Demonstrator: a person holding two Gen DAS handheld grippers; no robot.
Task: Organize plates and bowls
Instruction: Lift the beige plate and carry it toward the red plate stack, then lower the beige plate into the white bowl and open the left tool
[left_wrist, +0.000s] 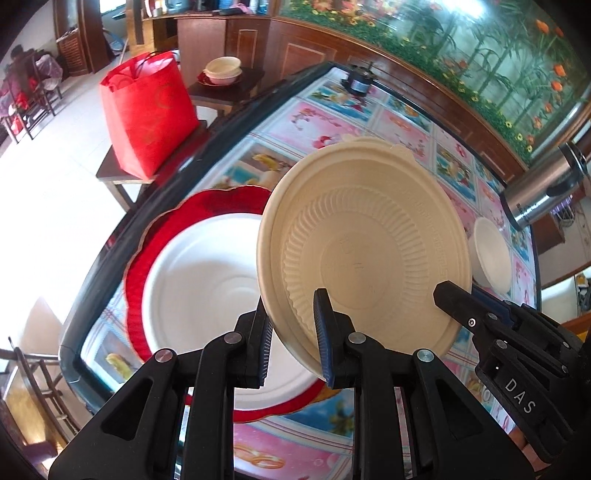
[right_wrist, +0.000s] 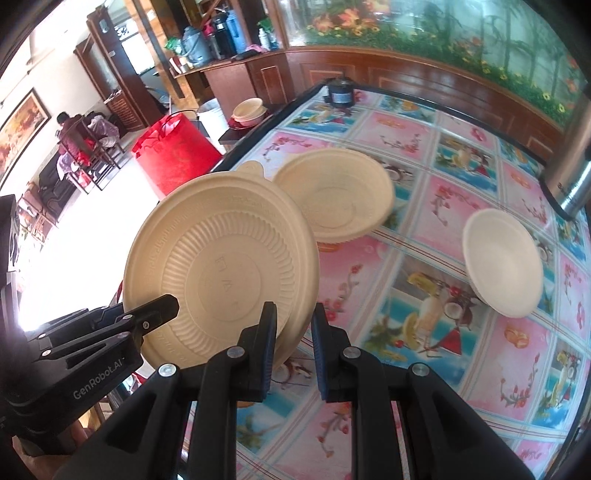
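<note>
A beige ribbed bowl (left_wrist: 365, 240) is held tilted above the table, its underside toward both cameras; it also shows in the right wrist view (right_wrist: 221, 258). My left gripper (left_wrist: 293, 332) is shut on its lower rim. My right gripper (right_wrist: 293, 343) stands with its jaws around the bowl's right rim with a gap showing, and it also shows in the left wrist view (left_wrist: 480, 325). Below lies a red plate (left_wrist: 136, 273) with a white plate (left_wrist: 199, 288) on it. A second beige bowl (right_wrist: 336, 195) and a small white bowl (right_wrist: 504, 262) sit on the table.
The table (right_wrist: 461, 369) has a colourful patterned cloth and a dark rim. A steel flask (left_wrist: 543, 188) stands at the right and a small black jar (right_wrist: 340, 92) at the far end. A red bag (left_wrist: 147, 110) and stacked bowls (left_wrist: 223, 72) sit on stools beyond the table edge.
</note>
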